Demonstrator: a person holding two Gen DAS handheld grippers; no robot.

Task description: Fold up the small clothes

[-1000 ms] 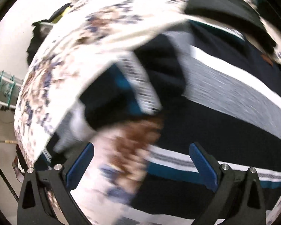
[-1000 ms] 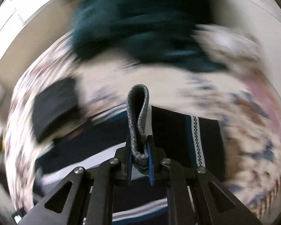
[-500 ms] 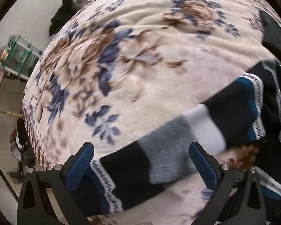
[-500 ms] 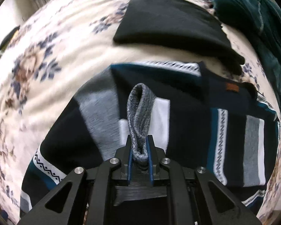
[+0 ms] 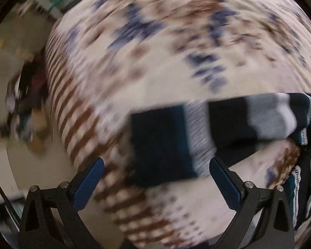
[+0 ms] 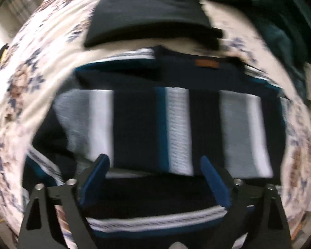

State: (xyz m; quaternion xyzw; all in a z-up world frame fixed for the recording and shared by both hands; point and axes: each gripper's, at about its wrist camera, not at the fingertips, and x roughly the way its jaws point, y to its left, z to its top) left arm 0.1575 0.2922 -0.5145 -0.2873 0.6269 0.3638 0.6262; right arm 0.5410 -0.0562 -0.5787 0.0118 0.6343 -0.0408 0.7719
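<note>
- Where the left wrist view is blurred by motion, the left gripper (image 5: 156, 166) is seen with its blue fingers (image 5: 89, 183) spread wide apart and nothing held between them.
- A sleeve of the striped sweater (image 5: 248, 120) is laid across the floral blanket (image 5: 155, 51), ahead of the fingers.
- In the right wrist view, the right gripper (image 6: 155, 165) is shown with fingers apart, above the striped sweater (image 6: 176, 124).
- A folded black garment (image 6: 149, 14) is placed beyond the sweater; a dark teal fabric (image 6: 280, 20) is seen at upper right.
</note>
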